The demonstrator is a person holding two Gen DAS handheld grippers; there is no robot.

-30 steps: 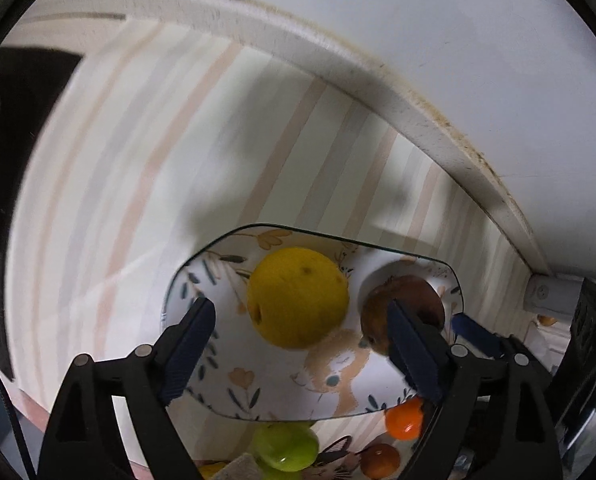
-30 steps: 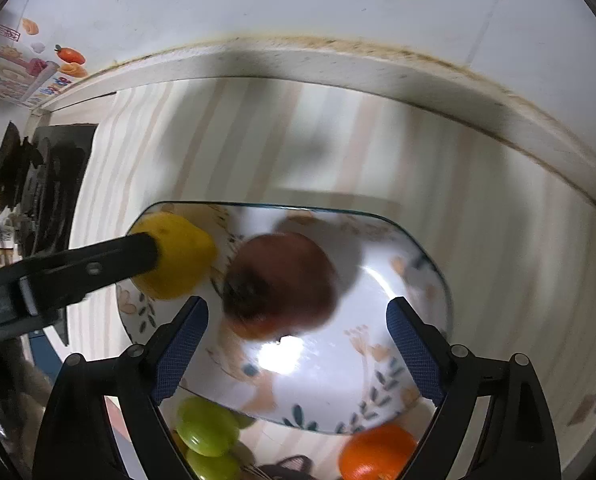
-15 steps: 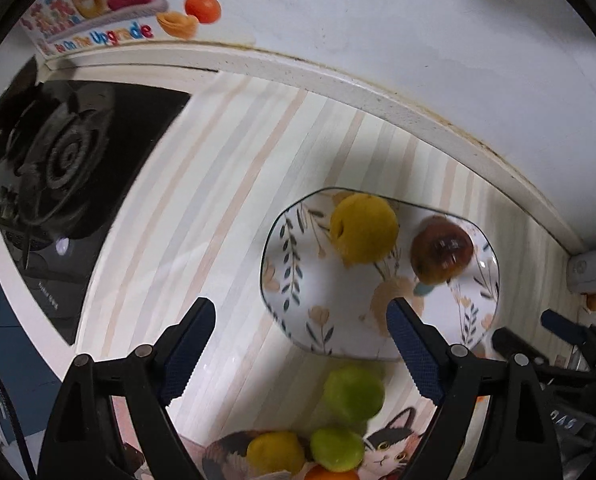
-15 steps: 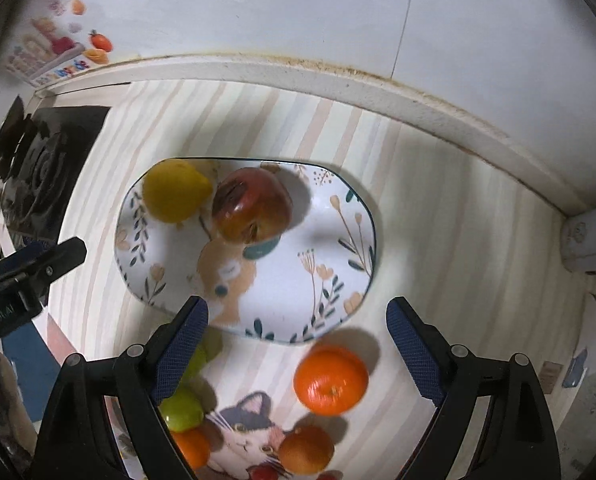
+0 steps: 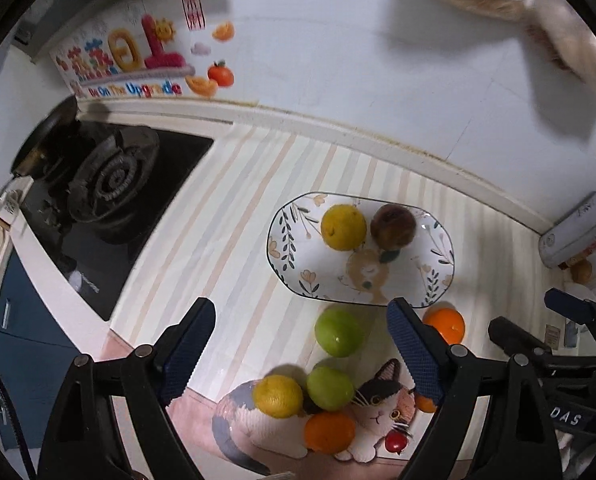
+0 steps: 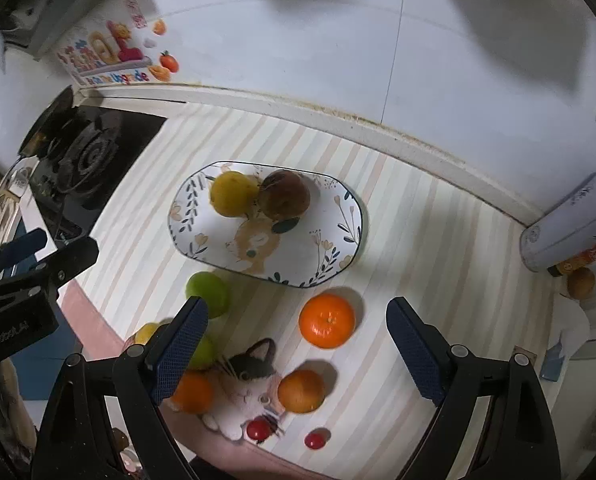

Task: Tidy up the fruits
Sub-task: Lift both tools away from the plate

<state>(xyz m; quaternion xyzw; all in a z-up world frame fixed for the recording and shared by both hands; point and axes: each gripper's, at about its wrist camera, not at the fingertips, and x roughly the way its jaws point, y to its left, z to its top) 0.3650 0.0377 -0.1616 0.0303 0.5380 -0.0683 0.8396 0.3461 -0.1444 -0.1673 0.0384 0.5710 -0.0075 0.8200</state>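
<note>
A floral oval plate (image 5: 305, 276) (image 6: 337, 236) lies on the striped counter, holding a yellow fruit (image 5: 343, 227) (image 6: 234, 194) and a dark red apple (image 5: 393, 225) (image 6: 284, 195) side by side. In front of it, loose fruit sits on and around a cat-shaped mat (image 5: 377, 408) (image 6: 246, 392): green fruits (image 5: 338, 337) (image 6: 208, 293), oranges (image 5: 445, 324) (image 6: 327, 321), a yellow one (image 5: 278, 395) and small red ones (image 6: 313, 439). My left gripper (image 5: 301, 356) and right gripper (image 6: 296, 354) both hover high above the loose fruit, open, nothing between the fingers.
A black gas stove (image 5: 98, 196) (image 6: 78, 160) fills the left side. A white tiled wall with a colourful sticker (image 5: 138, 64) runs behind the counter. A metal can (image 5: 577, 232) (image 6: 569, 232) lies at the far right with a small brown fruit (image 6: 581, 282) beside it.
Both grippers have risen and pulled back from the plate, staying open. The yellow fruit and apple remain on the plate; stove, mat and loose fruit have come into view.
</note>
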